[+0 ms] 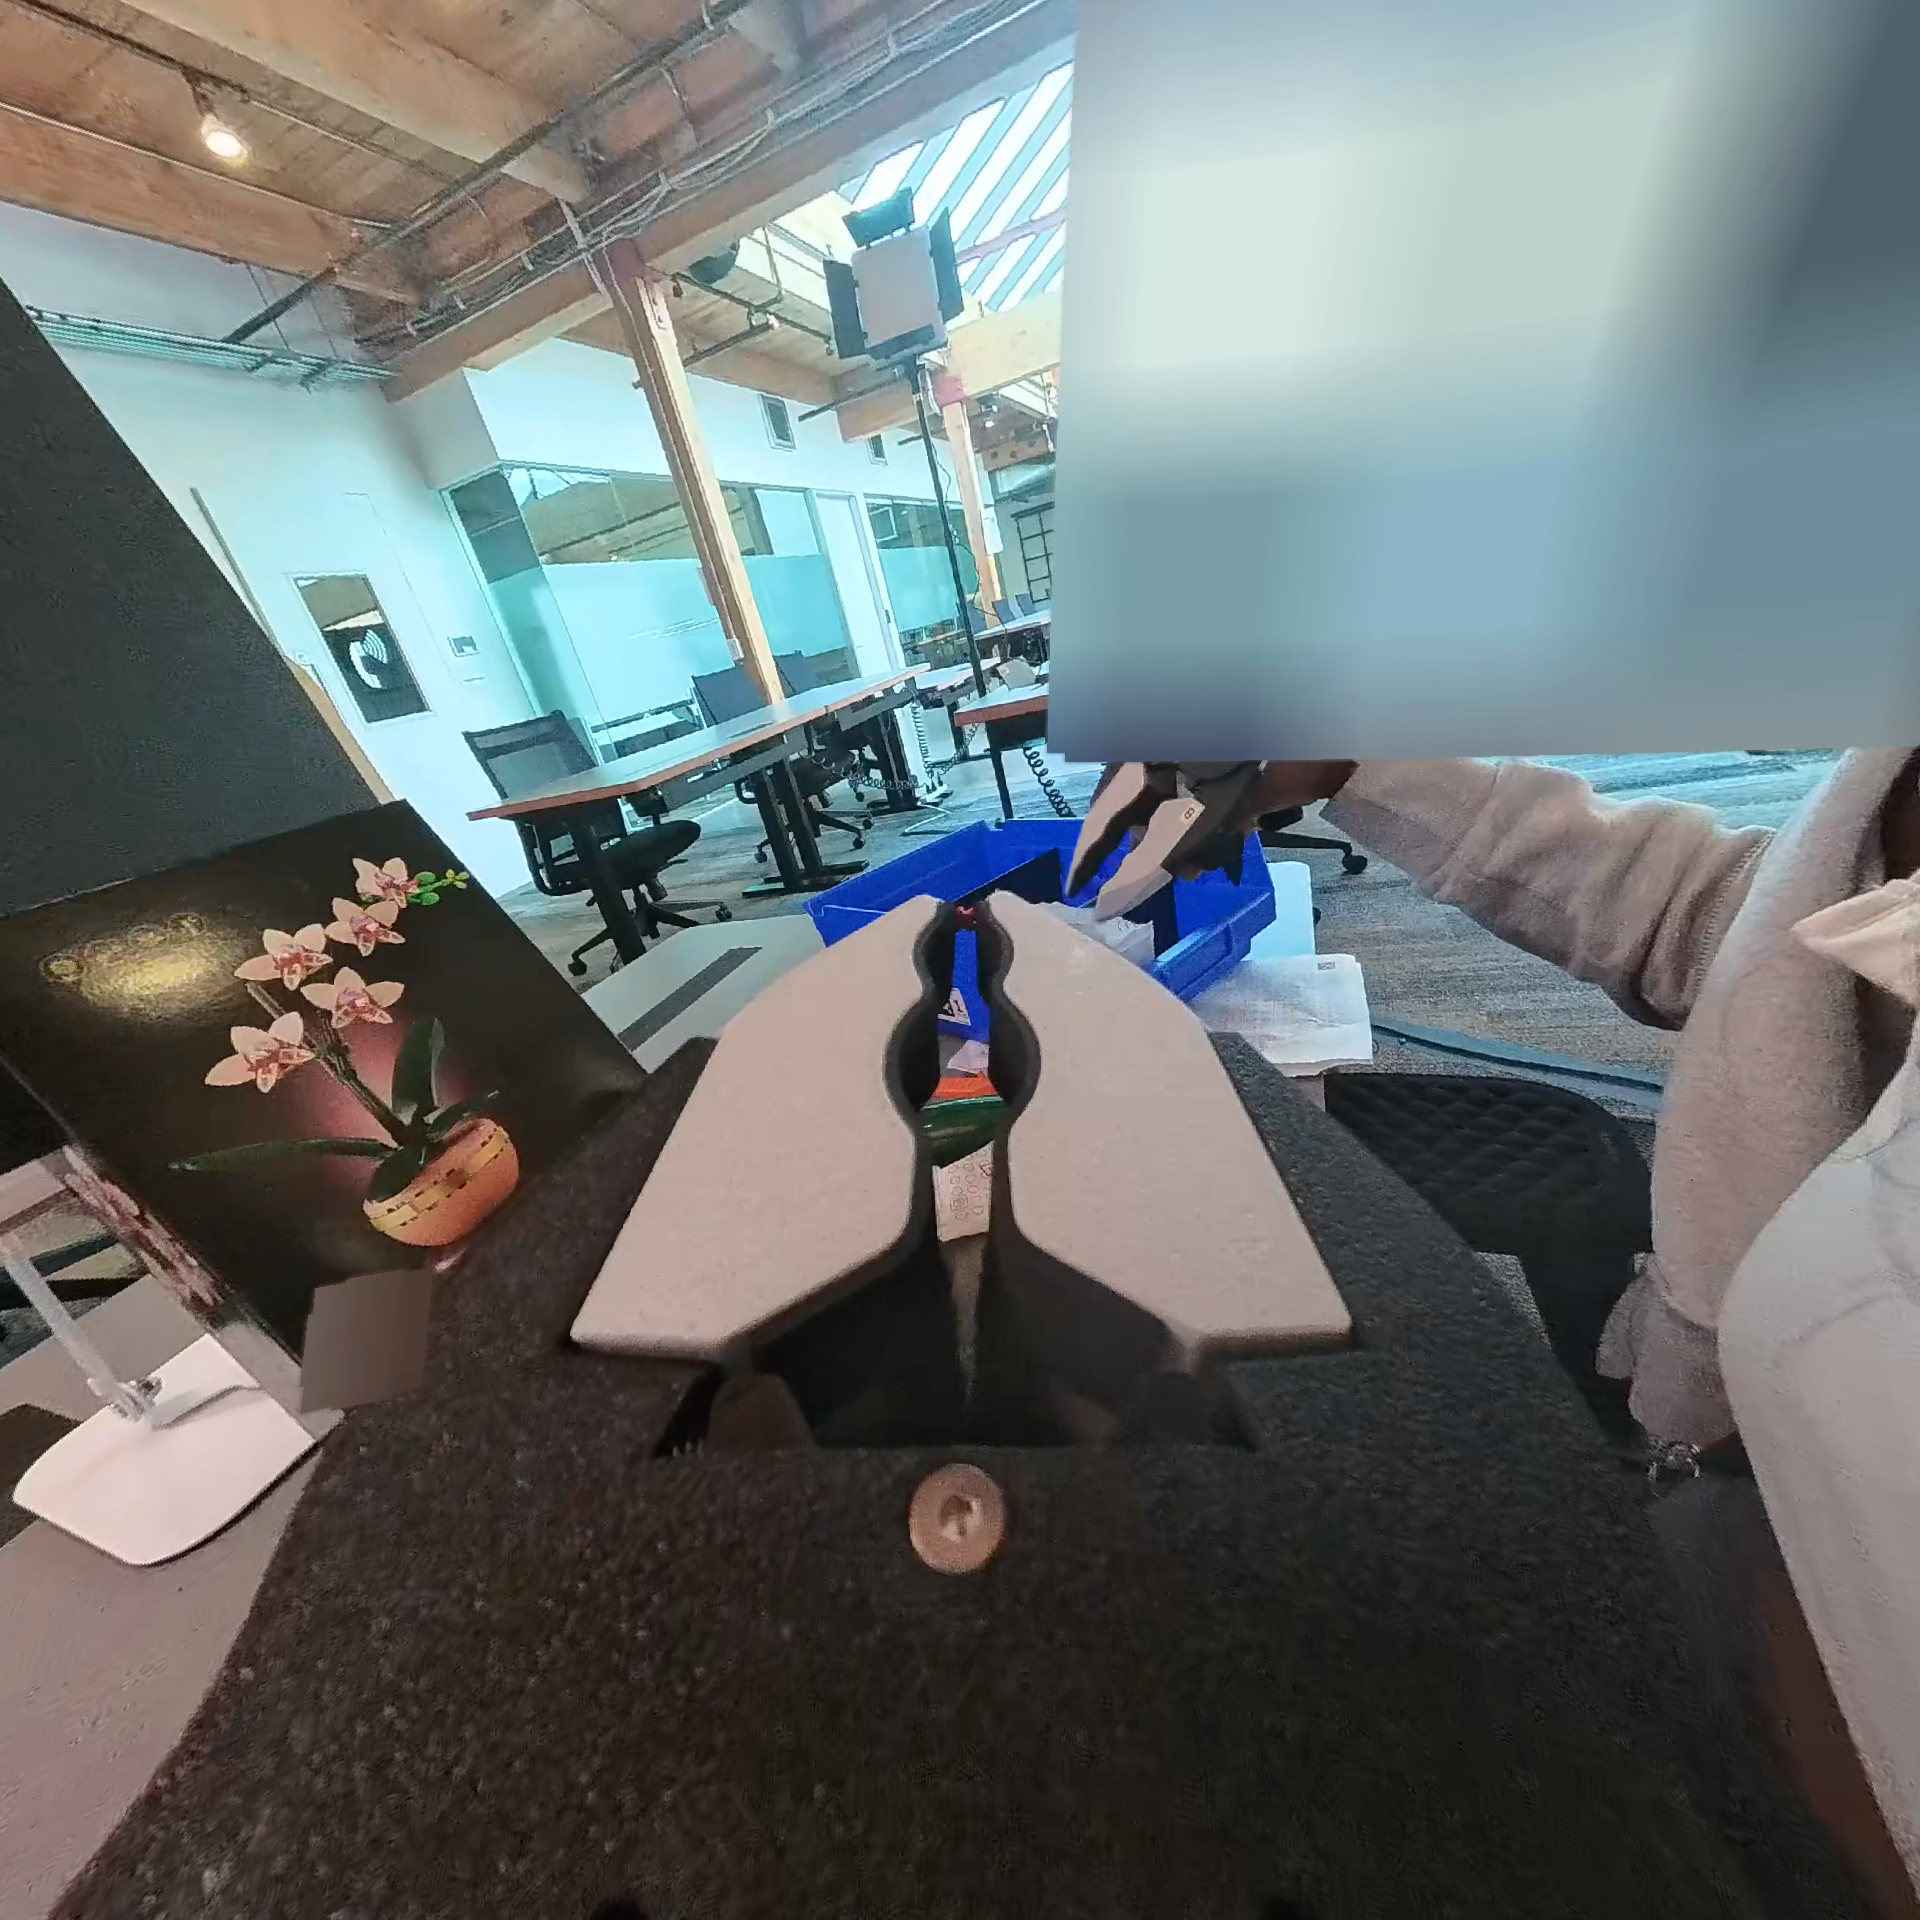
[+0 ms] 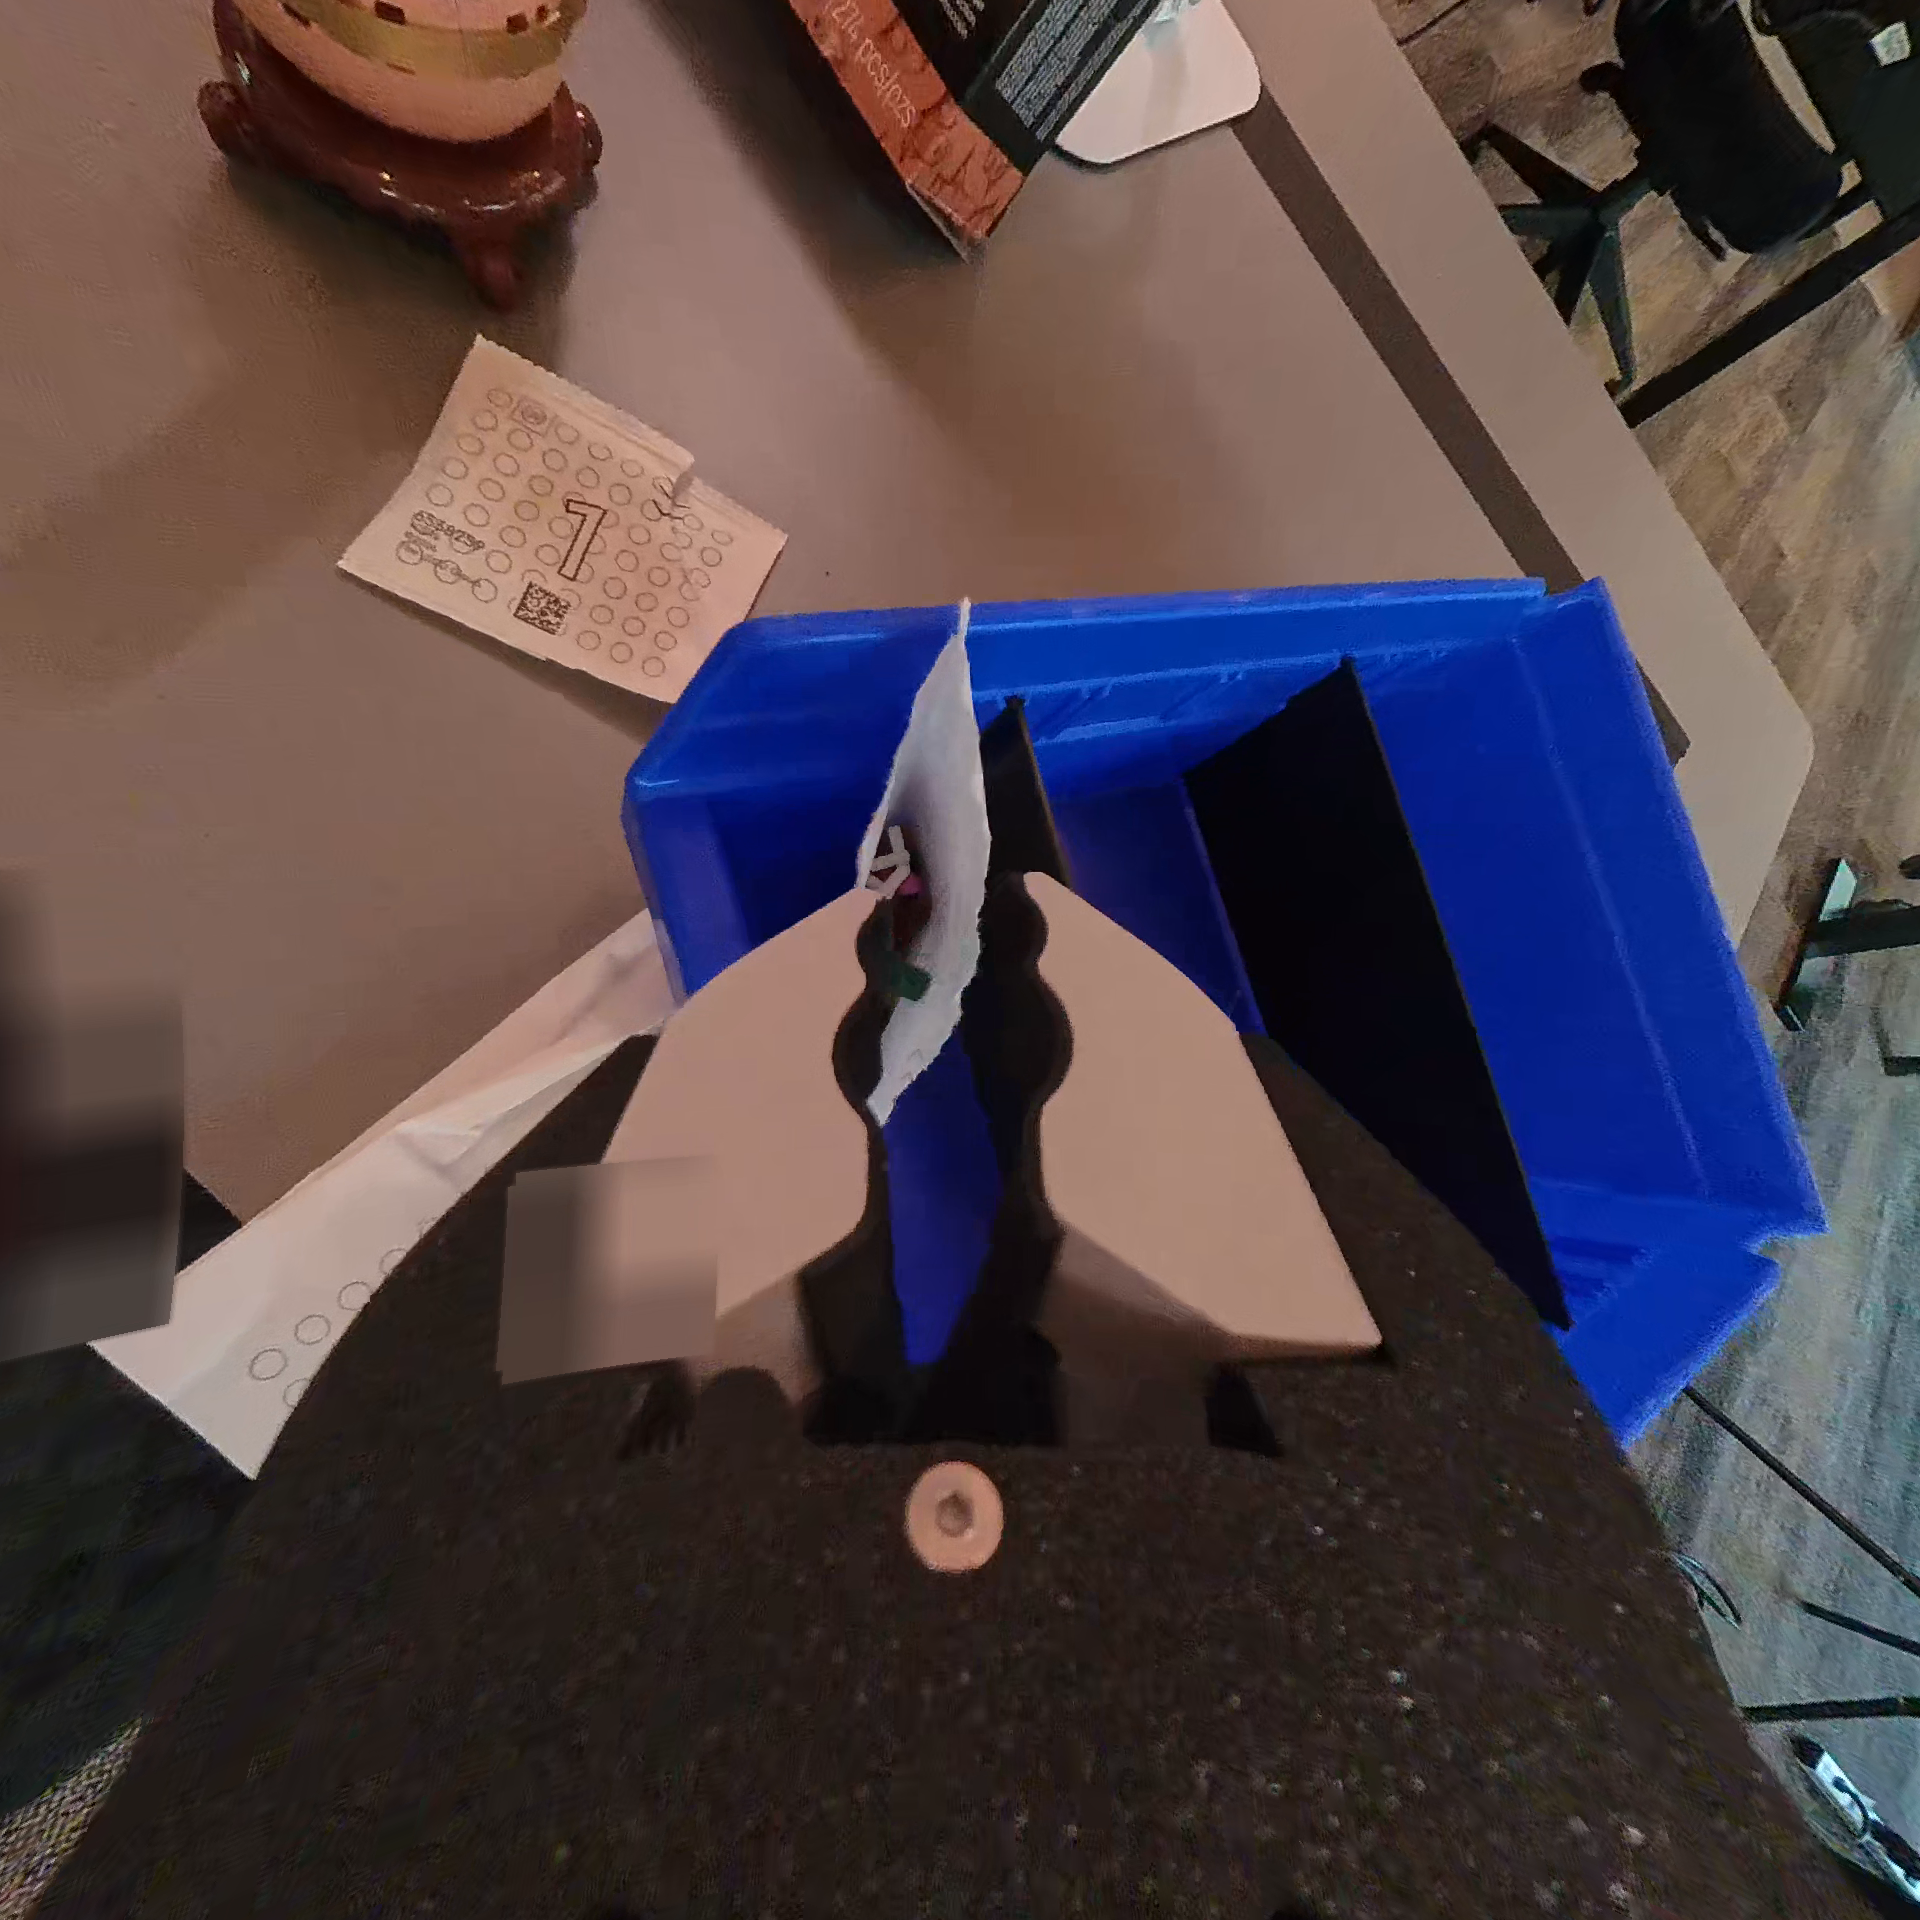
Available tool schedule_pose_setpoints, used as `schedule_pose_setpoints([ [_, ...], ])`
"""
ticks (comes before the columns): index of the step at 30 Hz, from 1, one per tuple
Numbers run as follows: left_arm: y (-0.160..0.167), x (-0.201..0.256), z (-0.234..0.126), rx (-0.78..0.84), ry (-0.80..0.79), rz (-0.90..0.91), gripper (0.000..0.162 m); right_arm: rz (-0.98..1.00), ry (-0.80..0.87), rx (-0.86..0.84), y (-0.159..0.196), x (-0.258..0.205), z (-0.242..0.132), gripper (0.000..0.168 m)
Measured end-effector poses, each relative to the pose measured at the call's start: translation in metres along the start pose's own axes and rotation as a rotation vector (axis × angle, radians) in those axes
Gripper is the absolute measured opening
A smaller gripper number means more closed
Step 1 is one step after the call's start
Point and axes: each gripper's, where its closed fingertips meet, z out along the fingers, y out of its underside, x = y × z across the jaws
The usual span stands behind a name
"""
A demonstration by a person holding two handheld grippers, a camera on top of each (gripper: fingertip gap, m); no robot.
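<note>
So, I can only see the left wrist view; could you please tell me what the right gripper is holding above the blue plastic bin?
Observer: The right gripper is shut on a torn white paper bag, with small white, pink and green pieces showing inside.
Operator: Thanks. Is the blue plastic bin divided?
Observer: Yes, two upright black divider panels split it.
Operator: Is anything lying beside it?
Observer: A flat white paper bag printed with circles lies on the grey table near the bin's corner.

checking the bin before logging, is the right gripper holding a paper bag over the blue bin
Yes, the right gripper pinches a torn white paper bag between its jaws, directly above the blue bin.
</note>
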Motion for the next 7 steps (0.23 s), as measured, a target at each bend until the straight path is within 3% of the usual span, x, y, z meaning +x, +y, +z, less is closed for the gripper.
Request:
schedule_pose_setpoints([
  [5,0.003,0.002,0.003,-0.007,0.007,-0.011,0.003,-0.003,0.045,0.043,-0.006,0.005,-0.009,0.023],
  [7,0.006,0.003,0.008,0.006,0.029,-0.058,0.003,-0.001,0.079,0.183,-0.037,0.001,-0.026,0.023],
])
